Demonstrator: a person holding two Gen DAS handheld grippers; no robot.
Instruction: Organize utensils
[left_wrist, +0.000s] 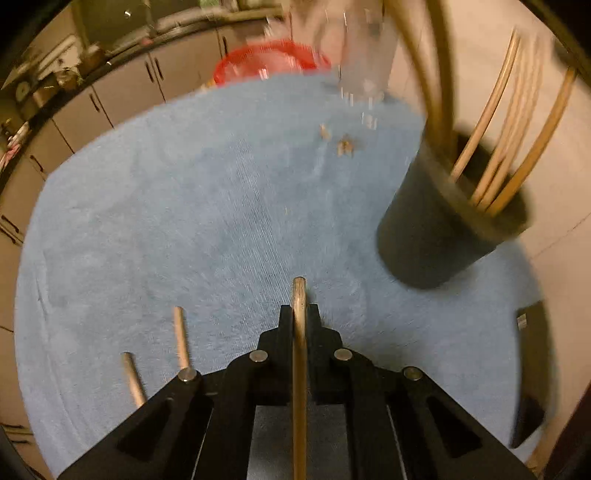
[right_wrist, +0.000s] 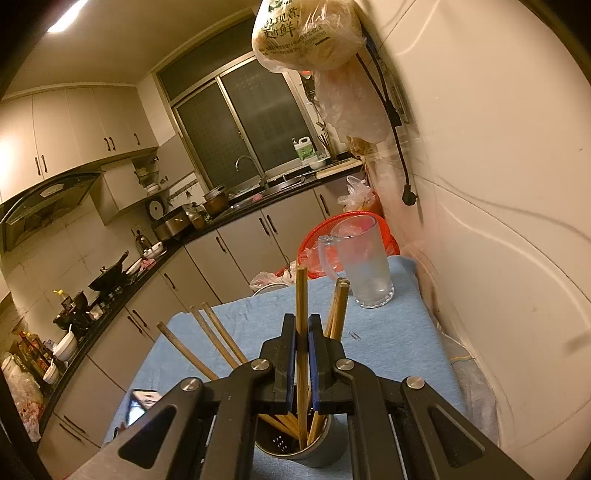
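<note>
Left gripper (left_wrist: 298, 314) is pointing steeply down at the blue towel (left_wrist: 184, 206), jaws fully closed and pinching a single wooden chopstick (left_wrist: 298, 350) that runs up between the fingers, tip poking just past them. Two metal chopsticks (left_wrist: 181, 338) are lying loose on the towel just left of the gripper. The dark utensil cup (left_wrist: 439, 218) is sitting to the upper right on the towel near the wall, already carrying several wooden chopsticks (left_wrist: 513, 147); that view is motion-blurred.

Right gripper (right_wrist: 302, 332) is sitting directly above the same utensil cup (right_wrist: 325, 443), jaws closed on one upright chopstick (right_wrist: 301, 295) whose lower end is reaching into the cup. More chopsticks (right_wrist: 218, 332) are fanning out of the cup to the left and right. A glass mug (right_wrist: 364, 262) is standing at the towel's (right_wrist: 258, 314) far edge, with a red basket (right_wrist: 317, 232) behind it.
</note>
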